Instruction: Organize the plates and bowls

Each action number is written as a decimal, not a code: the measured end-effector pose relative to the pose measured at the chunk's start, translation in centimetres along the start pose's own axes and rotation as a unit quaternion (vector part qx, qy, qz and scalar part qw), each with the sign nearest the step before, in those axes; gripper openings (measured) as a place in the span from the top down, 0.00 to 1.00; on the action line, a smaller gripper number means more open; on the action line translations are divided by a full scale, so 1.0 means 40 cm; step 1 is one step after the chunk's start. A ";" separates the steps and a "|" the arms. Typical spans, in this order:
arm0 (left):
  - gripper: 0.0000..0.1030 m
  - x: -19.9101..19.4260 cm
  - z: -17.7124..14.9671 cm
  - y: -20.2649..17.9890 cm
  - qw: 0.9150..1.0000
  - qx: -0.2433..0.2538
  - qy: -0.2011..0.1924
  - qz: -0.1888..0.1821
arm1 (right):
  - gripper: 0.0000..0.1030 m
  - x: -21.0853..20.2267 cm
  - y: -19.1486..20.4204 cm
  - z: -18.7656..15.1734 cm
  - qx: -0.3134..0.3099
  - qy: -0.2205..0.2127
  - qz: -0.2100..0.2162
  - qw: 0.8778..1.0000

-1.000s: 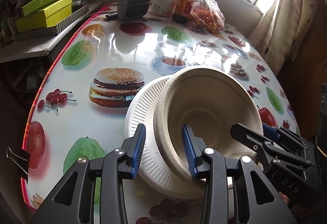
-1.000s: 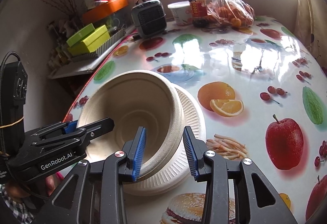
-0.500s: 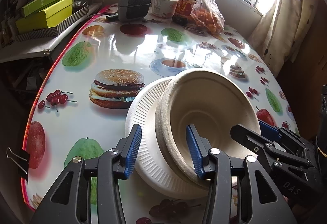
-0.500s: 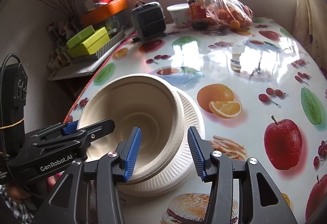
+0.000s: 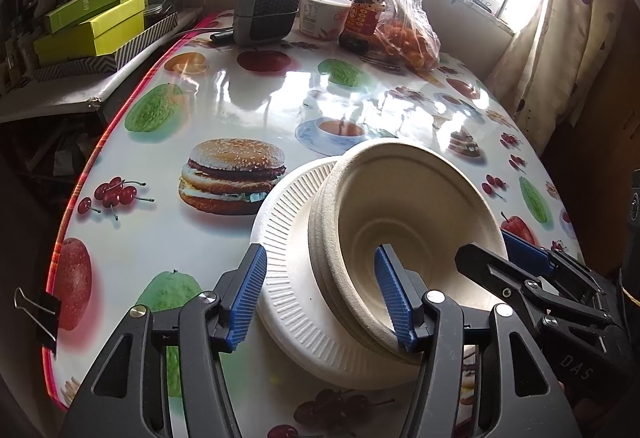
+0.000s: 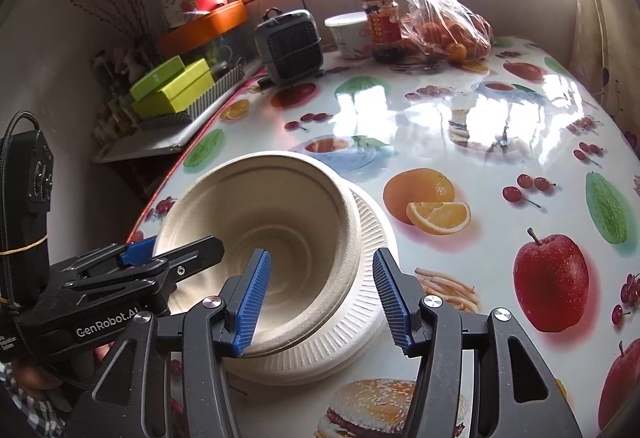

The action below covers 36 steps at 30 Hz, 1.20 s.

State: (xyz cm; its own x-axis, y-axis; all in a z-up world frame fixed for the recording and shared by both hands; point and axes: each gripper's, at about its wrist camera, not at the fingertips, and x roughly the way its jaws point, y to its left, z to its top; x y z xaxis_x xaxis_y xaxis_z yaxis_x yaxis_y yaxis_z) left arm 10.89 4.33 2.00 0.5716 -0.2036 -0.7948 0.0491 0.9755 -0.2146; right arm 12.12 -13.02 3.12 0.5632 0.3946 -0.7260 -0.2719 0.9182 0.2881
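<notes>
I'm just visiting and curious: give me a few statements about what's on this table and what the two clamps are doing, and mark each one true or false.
1. The beige bowls sit stacked on a white ribbed paper plate. True.
2. The left gripper is clamped shut on the bowl rim. False: its fingers are spread, one inside the bowl and one outside over the plate.
3. The right gripper is open, straddling the bowl wall. True.
4. The bag of oranges lies next to the plate. False: it is at the far end of the table by the red-labelled jar.
5. A small grey heater stands at the table's far edge. True.
</notes>
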 end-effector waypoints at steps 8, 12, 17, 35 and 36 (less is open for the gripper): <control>0.44 -0.004 -0.001 -0.002 1.000 0.001 -0.003 0.000 | 0.47 -0.003 0.002 0.000 0.001 -0.003 -0.001 1.000; 0.44 -0.011 -0.002 0.000 1.000 0.001 -0.007 0.001 | 0.46 -0.006 0.004 0.000 0.001 -0.006 -0.001 1.000; 0.44 -0.022 -0.002 0.001 1.000 0.002 -0.013 0.006 | 0.46 -0.010 0.003 0.000 0.001 -0.008 -0.001 1.000; 0.44 -0.085 -0.019 0.006 0.999 0.012 -0.047 0.025 | 0.42 -0.057 0.014 -0.013 0.000 -0.038 0.000 0.999; 0.44 -0.088 -0.021 0.005 0.998 0.014 -0.048 0.027 | 0.42 -0.060 0.015 -0.014 0.001 -0.040 0.000 0.999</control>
State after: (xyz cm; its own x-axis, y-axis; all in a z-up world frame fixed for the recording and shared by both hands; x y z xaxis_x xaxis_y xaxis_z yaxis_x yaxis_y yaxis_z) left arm 8.20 5.17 4.28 0.6505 -0.1427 -0.7460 0.0385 0.9871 -0.1553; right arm 10.17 -13.44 4.69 0.6238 0.3965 -0.6735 -0.2713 0.9180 0.2892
